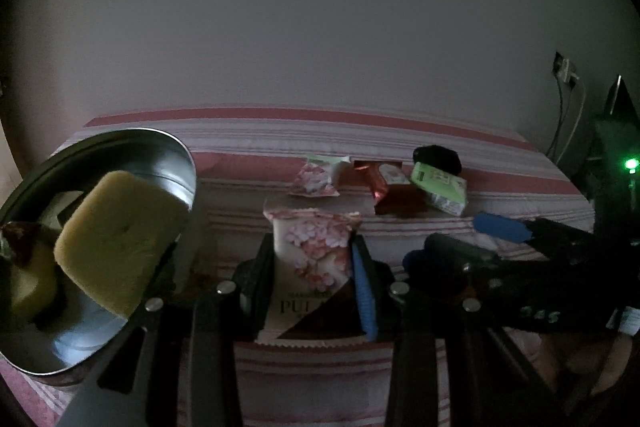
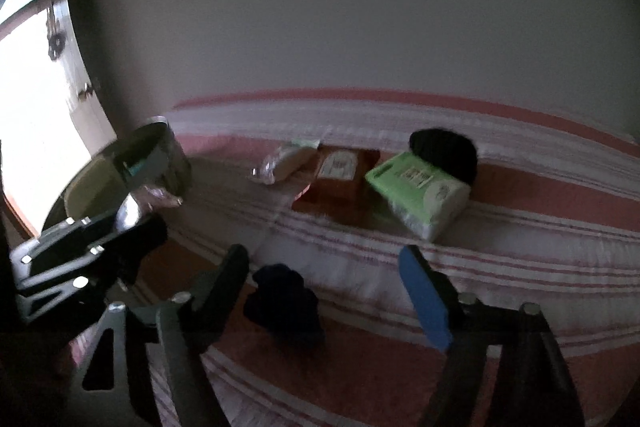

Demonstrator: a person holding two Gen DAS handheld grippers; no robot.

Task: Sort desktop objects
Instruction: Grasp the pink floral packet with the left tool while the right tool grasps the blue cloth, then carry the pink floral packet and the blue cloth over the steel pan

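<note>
My left gripper (image 1: 316, 255) is shut on a pink-and-white snack packet (image 1: 316, 259), held above the striped cloth next to a metal bowl (image 1: 168, 155). The bowl holds a yellow sponge (image 1: 116, 243) and other items. My right gripper (image 2: 324, 267) is open and empty above a dark blue crumpled object (image 2: 284, 303); it also shows in the left wrist view (image 1: 464, 239). Further back lie a second pink packet (image 1: 316, 179), a red-brown packet (image 1: 384, 183), a green tissue pack (image 2: 416, 191) and a black object (image 2: 444, 147).
The table has a red-and-white striped cloth (image 2: 520, 227) and stands against a plain wall. A bright window is at the far left in the right wrist view. Cables and a wall socket (image 1: 564, 67) and a dark device with a green light (image 1: 631, 164) are at the right.
</note>
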